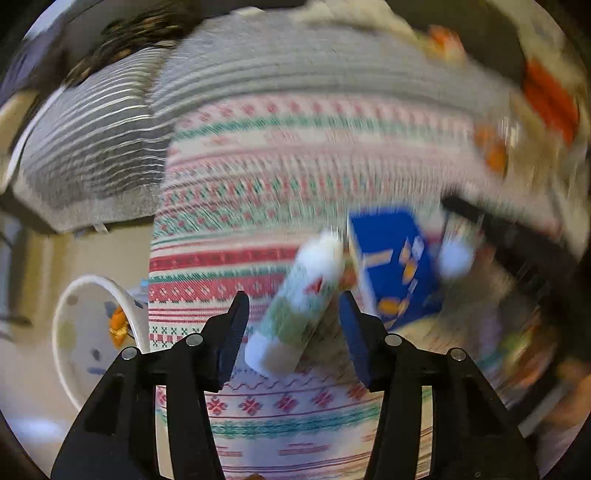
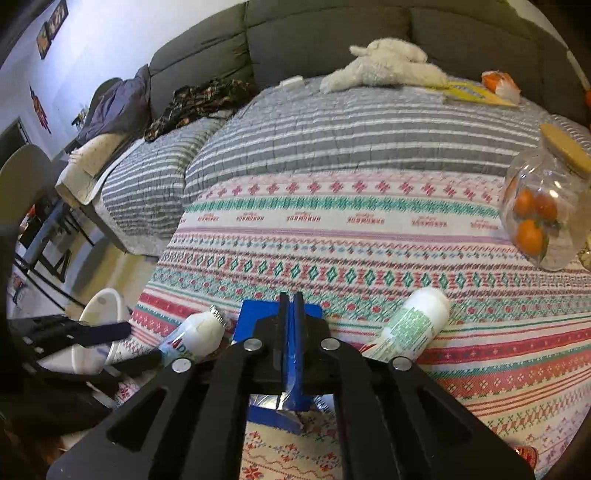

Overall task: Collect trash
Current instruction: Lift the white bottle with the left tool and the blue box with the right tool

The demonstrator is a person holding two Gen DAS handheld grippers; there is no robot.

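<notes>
The right gripper [image 2: 291, 306] is clamped on a blue carton [image 2: 258, 314] on the patterned woven blanket [image 2: 332, 240], a white tube [image 2: 195, 338] just left and a green-labelled bottle [image 2: 413, 325] right. In the blurred left view, the left gripper [image 1: 293, 314] straddles a tube [image 1: 299, 306], jaws apparently not pressing it, beside a white bin [image 1: 74, 332]; farther off lie a clear jar of oranges [image 2: 543, 210] and a plush toy [image 2: 384, 64]

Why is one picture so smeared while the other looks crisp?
Left wrist view: motion blur smears the patterned blanket, blue box and tube. Right wrist view: sharp, though the fisheye bends the sofa, and glare glints on the clear jar.
</notes>
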